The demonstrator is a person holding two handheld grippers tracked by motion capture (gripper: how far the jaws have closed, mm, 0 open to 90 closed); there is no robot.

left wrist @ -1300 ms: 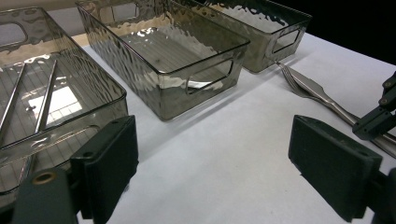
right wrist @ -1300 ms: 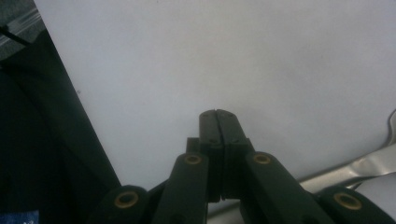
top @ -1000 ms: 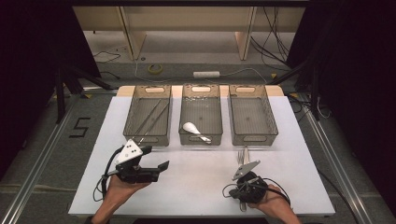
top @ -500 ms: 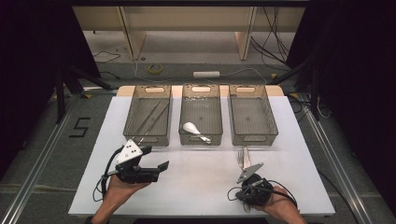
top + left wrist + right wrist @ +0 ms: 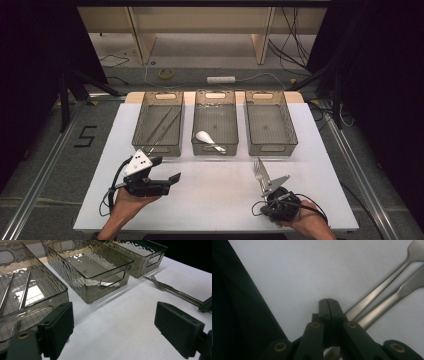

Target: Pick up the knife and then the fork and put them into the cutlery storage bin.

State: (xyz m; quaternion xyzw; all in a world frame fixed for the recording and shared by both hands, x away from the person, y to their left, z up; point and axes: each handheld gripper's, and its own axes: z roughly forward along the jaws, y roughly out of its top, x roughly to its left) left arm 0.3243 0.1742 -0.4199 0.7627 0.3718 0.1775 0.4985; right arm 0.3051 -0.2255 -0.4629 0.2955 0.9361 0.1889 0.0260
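Observation:
Two metal forks (image 5: 261,172) lie side by side on the white table (image 5: 215,200), tines toward the bins. My right gripper (image 5: 274,196) is at their handle ends by the near right edge. In the right gripper view its jaws (image 5: 328,302) are shut pad against pad with nothing between them, and the fork handles (image 5: 377,286) run off to the upper right beside and under the tips. My left gripper (image 5: 167,170) is held at the near left, open, nothing between its jaws (image 5: 117,327). The forks (image 5: 172,291) show beyond it at the right.
Three smoky clear bins stand in a row at the back. The left bin (image 5: 160,149) holds long thin metal sticks (image 5: 162,125), the middle bin (image 5: 216,150) a white spoon (image 5: 205,137), and the right bin (image 5: 272,148) nothing. Dark floor surrounds the table.
My right hand and gripper have shifted slightly toward the near right corner. The forks and my left gripper have stayed where they were.

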